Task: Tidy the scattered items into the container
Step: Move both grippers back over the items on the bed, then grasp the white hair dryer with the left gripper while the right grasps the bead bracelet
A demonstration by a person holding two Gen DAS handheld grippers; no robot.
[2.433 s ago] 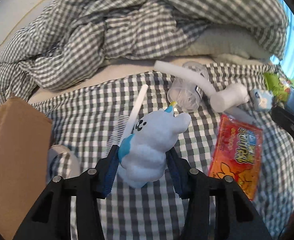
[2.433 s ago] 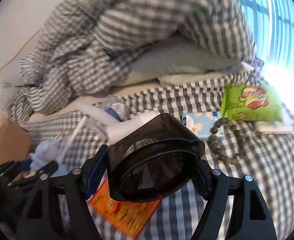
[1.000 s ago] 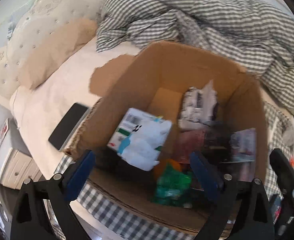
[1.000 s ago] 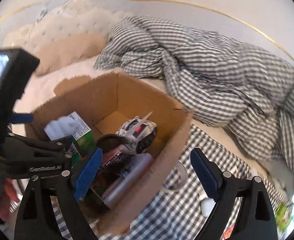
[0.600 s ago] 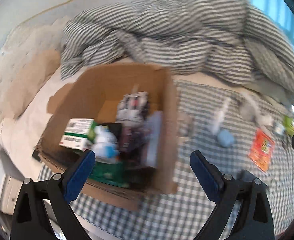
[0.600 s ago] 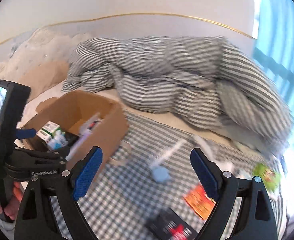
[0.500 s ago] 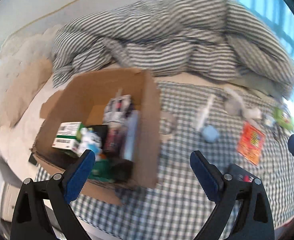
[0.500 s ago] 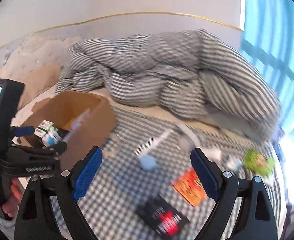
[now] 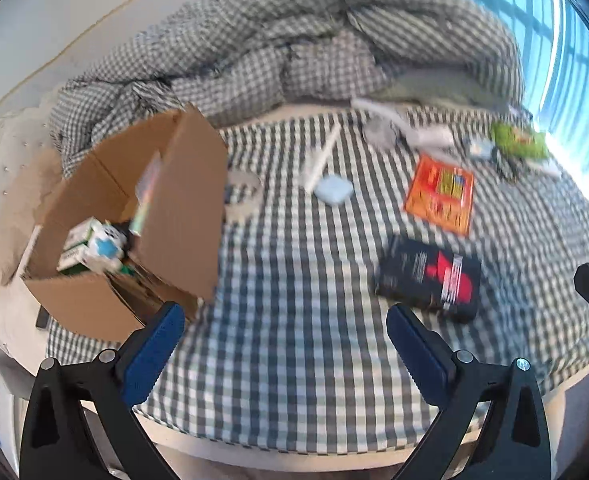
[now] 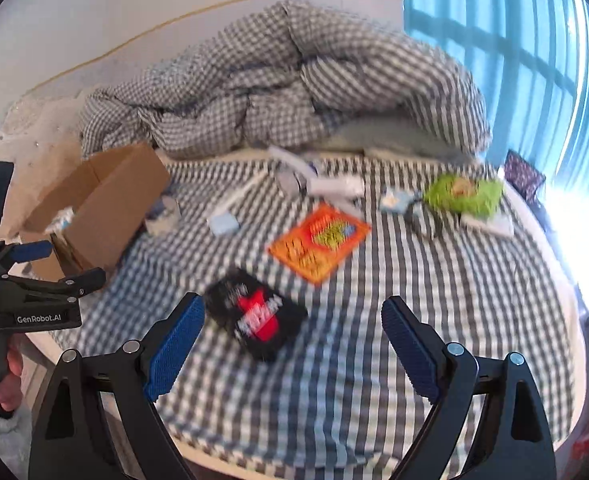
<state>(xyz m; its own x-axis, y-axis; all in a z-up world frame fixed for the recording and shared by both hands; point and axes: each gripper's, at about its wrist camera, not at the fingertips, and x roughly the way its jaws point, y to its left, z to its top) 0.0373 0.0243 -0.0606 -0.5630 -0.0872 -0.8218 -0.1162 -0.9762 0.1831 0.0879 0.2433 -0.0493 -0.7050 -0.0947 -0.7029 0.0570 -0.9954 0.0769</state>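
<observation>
Brown cardboard box (image 9: 182, 216) left of left gripper (image 9: 286, 344), opening tilted up-left; flat black-red packet (image 10: 256, 314) between wide-apart, empty right gripper (image 10: 293, 346) jaws; left jaws apart, empty

Likely a home bedroom: bed (image 10: 454, 320), rumpled duvet (image 10: 294, 92).

Box: open cardboard box (image 9: 182, 208), partly filled, at bed's left edge.
Scattered: black packet (image 9: 430, 276), orange packet (image 9: 440, 192), green bag (image 10: 464, 196) lying on checked sheet.
</observation>
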